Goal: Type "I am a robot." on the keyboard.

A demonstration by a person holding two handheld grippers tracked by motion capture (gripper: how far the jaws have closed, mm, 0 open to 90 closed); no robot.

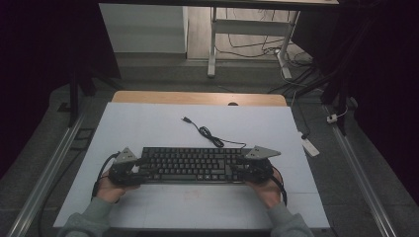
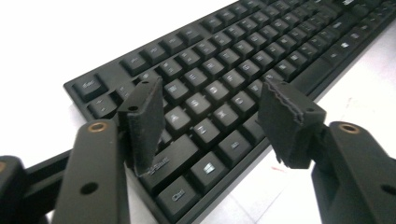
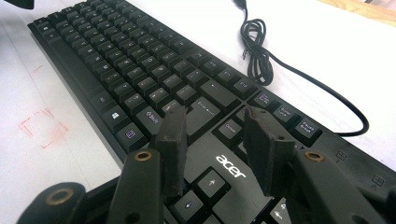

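Two grippers sit at the ends of the long black plastic keyboard [image 1: 190,164] on the white counter [image 1: 148,123]: left gripper [image 1: 134,169], right gripper [image 1: 242,168]. Nothing is lifted yet.

Left gripper view: jaws apart over the keyboard's letter keys, holding nothing.

Right gripper view: jaws apart above the arrow keys; its thin black cable [image 3: 261,60] lies coiled behind.

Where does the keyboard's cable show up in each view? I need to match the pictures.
High view: the cable snakes up-left from the keyboard over the white table.
Left gripper view: cable not in it.
Right gripper view: cable coiled at upper right.
Shared landmark: the keyboard.
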